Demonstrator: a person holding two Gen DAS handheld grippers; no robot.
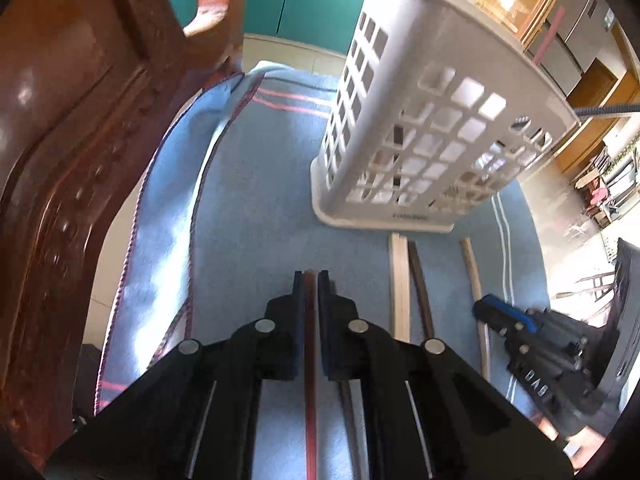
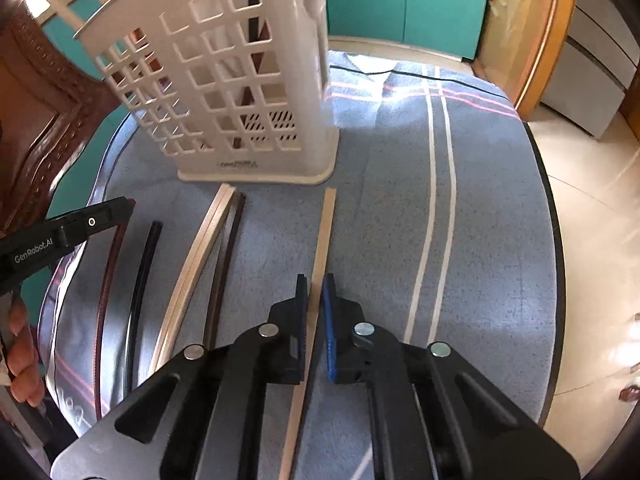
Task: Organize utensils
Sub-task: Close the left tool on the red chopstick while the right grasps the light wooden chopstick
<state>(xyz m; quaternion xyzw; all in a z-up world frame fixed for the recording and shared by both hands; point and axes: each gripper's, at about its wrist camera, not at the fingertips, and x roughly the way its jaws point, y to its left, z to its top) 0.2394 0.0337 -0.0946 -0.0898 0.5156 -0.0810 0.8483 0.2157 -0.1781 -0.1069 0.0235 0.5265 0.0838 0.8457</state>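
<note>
While left gripper (image 1: 311, 280) clamps glossy red chopstick (image 1: 310, 360).

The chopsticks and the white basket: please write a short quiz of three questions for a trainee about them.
1. True or false: the left gripper is shut on a reddish chopstick.
2. Which chopstick lies between the fingers of the right gripper: A dark, B light wooden, C red?
3. Fill in: the white basket stands on a ____ cloth.

Key: 1 true. 2 B, the light wooden chopstick. 3 blue.
</note>
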